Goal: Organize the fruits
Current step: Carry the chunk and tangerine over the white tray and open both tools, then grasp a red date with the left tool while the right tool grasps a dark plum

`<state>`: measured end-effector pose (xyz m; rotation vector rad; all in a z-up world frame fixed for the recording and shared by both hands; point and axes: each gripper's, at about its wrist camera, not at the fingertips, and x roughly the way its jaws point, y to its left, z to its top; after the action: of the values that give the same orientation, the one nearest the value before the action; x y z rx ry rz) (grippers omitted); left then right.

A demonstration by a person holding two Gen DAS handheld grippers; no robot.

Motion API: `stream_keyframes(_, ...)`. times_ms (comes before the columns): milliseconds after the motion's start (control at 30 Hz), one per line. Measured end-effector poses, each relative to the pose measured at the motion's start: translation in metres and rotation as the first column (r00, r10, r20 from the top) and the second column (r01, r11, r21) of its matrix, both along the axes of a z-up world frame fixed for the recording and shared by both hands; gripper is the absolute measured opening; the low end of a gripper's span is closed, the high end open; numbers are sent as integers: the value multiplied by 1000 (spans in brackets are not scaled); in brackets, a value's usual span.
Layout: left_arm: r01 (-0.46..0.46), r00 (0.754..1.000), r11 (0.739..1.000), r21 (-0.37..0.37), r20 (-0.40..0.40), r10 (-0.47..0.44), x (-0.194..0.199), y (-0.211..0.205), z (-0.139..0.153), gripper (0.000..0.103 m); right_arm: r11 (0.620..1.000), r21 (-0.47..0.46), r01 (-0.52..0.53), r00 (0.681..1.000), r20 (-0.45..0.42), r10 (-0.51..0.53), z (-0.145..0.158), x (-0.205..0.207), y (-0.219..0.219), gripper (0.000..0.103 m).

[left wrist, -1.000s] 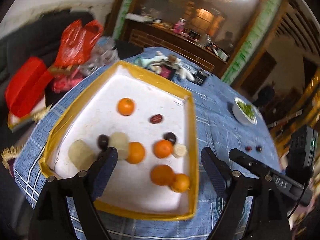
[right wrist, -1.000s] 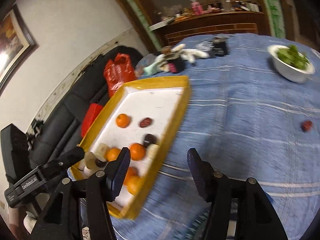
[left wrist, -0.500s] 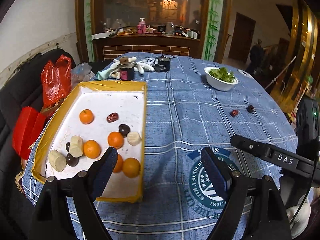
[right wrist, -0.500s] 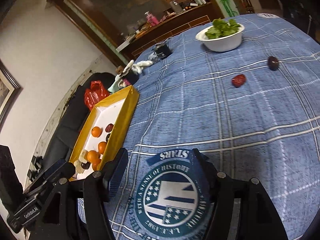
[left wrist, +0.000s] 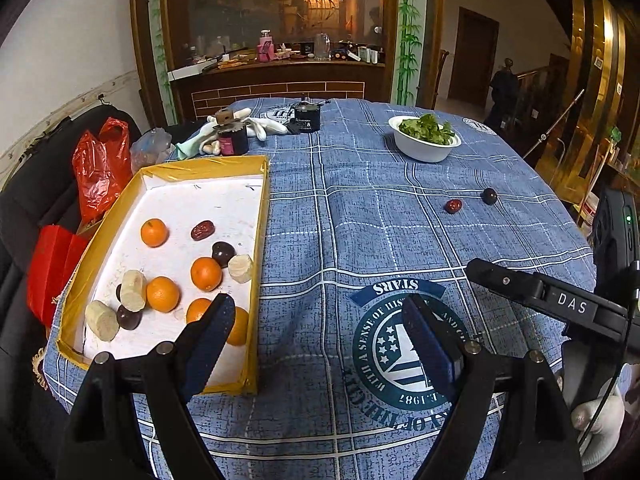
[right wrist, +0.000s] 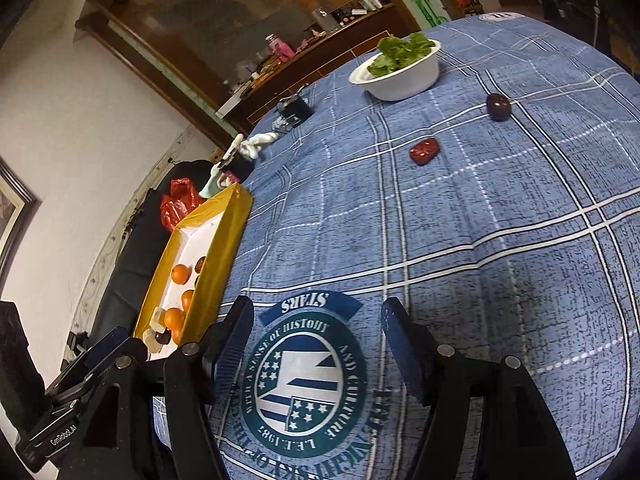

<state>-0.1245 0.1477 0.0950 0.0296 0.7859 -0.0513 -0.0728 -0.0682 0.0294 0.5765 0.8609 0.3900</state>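
A yellow-rimmed white tray on the left holds several oranges, dark plums, a red date and pale banana pieces. It also shows in the right wrist view. A loose red date and a loose dark plum lie on the blue cloth at the far right. My left gripper is open and empty, just right of the tray's near corner. My right gripper is open and empty above the round emblem.
A white bowl of greens stands at the back right. Two dark jars and white gloves sit behind the tray. Red bags lie on a black sofa to the left. The table edge curves on the right.
Both views swung right, away from over the tray toward the open cloth. The loose date and plum now sit nearer in the right wrist view. Both grippers stay open.
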Motion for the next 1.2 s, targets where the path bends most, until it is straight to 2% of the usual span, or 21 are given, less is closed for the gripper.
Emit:
stream_keyframes(967,3,999,1000,-7,-51,-3,16,-2,-16,85,1000,4,1,999,-44,-1,-18,8,1,75)
stream_keyframes(1200,27,997,997,-76,-76,-33,22,4,-18,85,1000,12,3,999,-44,-2,-17,5,-9,76)
